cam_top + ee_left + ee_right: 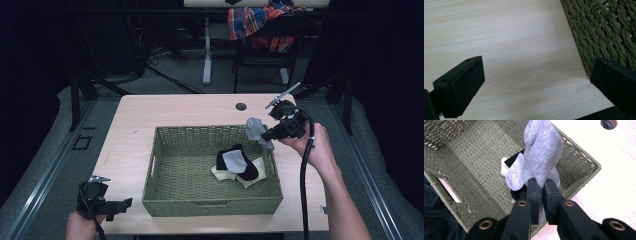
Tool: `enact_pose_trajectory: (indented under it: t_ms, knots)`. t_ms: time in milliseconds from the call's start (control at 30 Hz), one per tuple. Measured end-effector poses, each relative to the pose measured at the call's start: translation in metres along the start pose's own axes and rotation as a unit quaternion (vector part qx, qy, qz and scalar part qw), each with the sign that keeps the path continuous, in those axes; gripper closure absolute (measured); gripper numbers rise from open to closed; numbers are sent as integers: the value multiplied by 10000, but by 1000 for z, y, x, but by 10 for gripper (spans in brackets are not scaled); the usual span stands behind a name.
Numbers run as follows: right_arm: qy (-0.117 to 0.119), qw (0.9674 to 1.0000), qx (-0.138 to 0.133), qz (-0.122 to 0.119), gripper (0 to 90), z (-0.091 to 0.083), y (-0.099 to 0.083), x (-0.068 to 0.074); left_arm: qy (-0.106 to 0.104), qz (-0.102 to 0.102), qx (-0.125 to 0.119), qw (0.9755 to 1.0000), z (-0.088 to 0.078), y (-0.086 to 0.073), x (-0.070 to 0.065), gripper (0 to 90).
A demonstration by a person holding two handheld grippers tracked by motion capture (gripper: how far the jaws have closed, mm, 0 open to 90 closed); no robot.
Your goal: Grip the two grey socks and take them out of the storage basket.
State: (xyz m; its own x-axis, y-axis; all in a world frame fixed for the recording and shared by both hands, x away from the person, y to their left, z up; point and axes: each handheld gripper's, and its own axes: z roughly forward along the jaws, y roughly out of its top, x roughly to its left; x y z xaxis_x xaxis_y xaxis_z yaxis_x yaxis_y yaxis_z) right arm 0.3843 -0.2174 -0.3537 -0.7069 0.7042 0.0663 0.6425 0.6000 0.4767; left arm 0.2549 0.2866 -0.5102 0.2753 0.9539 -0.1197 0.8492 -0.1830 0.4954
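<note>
Gripping grey sock (541, 157), right gripper (542, 192) hangs over basket (165, 200) far right edge; left gripper (534, 85) jaws apart, near left.

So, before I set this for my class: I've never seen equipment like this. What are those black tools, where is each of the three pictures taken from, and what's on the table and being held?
A person sits at a wooden table holding a hand-operated two-jaw clamp, called a gripper, in each hand. The high view looks down from above the person. The other two pictures come from small cameras riding on each gripper, looking along its black jaws.

On the table stands a woven basket containing a black sock and cream-coloured ones.

The right gripper is clamped on a grey sock, held above the basket's right rim. The left gripper is open and empty, just above the bare table beside the basket's near left corner.
</note>
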Motion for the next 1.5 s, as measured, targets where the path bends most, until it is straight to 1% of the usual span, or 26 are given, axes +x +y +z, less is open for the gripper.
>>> enact_pose_trajectory:
  t_ms: [33,133,167,200,267,300,333,367,400,433,500,533,567,667,700,767,833,967,1000,1033,1067,1100,1133,1167,1300,1500]
  knots:
    - [-64,10000,10,-9,845,-2,-1,-2,1,0,-3,10000,0,0,0,0]
    - [-107,9999,30,15,845,-6,-4,-6,-3,2,2,10000,0,0,0,0]
    - [-116,9999,-21,60,845,-6,-5,-6,-7,2,-2,10000,0,0,0,0]
    - [-203,9997,-25,126,845,-10,-8,-10,-3,0,4,10000,0,0,0,0]
    - [-249,9996,-25,152,845,-12,-10,-13,-5,-1,2,10000,0,0,0,0]
    - [-289,9993,-22,214,845,-13,-13,-15,-4,3,0,10000,0,0,0,0]
    - [-342,9992,26,224,845,-15,-15,-18,-1,0,0,10000,0,0,0,0]
    - [-373,9988,-24,311,845,-17,-17,-20,-5,-1,0,10000,0,0,0,0]
    - [-454,9983,7,377,845,-20,-22,-26,-2,-3,-3,10000,0,0,0,0]
    - [-454,9983,7,377,845,-20,-22,-26,-2,-3,-3,10000,0,0,0,0]
    - [-508,9977,-1,457,845,-23,-26,-32,-1,-3,0,10000,0,0,0,0]
    - [-548,9971,-6,529,845,-26,-30,-37,-3,-2,-2,10000,0,0,0,0]
    - [-548,9971,-6,529,845,-26,-30,-37,0,-3,2,10000,0,0,0,0]
    - [-640,9958,14,655,845,-28,-35,-45,-1,-3,2,10000,0,0,0,0]
    - [-701,9948,65,737,845,-27,-39,-51,2,-4,-2,10000,0,0,0,0]
    - [-714,9944,72,769,845,-26,-40,-53,-1,-5,-2,10000,0,0,0,0]
    - [-737,9937,153,831,845,-23,-43,-58,-4,0,-4,10000,0,0,0,0]
    - [-821,9913,354,970,845,-11,-48,-69,-4,-2,-8,10000,0,0,0,0]
    - [-825,9909,378,993,846,-8,-49,-71,1,-10,-11,10000,0,0,0,0]
    - [-800,9904,467,1023,846,-5,-50,-74,-3,-12,-7,10000,0,0,0,0]
    - [-823,9901,474,1038,847,-3,-51,-76,-6,0,-2,10000,0,0,0,0]
    - [-811,9892,514,1110,847,0,-52,-78,-9,0,-1,10000,0,0,0,0]
    - [-789,9891,504,1136,847,2,-53,-80,-8,-2,-4,10000,0,0,0,0]
    - [-839,9884,546,1138,847,3,-54,-82,-8,-1,-2,10000,0,0,0,0]
    - [-872,9872,627,1181,847,11,-57,-88,-14,-1,-1,10000,0,0,0,0]
    - [-926,9843,724,1314,848,25,-62,-96,-14,0,-3,10000,0,0,0,0]
